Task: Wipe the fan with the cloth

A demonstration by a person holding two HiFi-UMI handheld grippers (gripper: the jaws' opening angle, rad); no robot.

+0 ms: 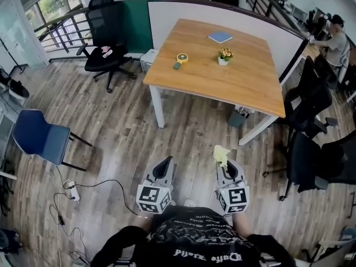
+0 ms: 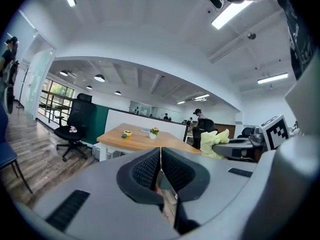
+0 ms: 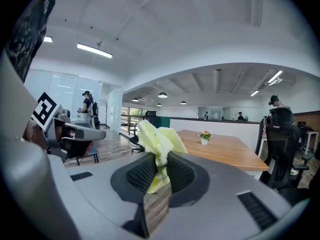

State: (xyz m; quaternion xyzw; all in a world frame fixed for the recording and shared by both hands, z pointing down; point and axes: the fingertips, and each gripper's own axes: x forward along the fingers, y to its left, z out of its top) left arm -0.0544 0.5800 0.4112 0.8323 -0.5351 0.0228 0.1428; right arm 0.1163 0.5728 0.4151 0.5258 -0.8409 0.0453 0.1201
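The fan (image 1: 182, 58) stands on the bench (image 1: 245, 88), well apart from both claws. The cloth (image 3: 160, 139) is clamped in the right claw (image 3: 159, 170); the left claw (image 2: 160, 156) is closed on nothing. If wiped unsteadied, the light fan could probably be tipped or pushed off.

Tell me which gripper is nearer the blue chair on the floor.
Left. In the head view the left gripper is right of the blue chair; the right gripper, clamping the yellow cloth, is farther right, beyond the left one.
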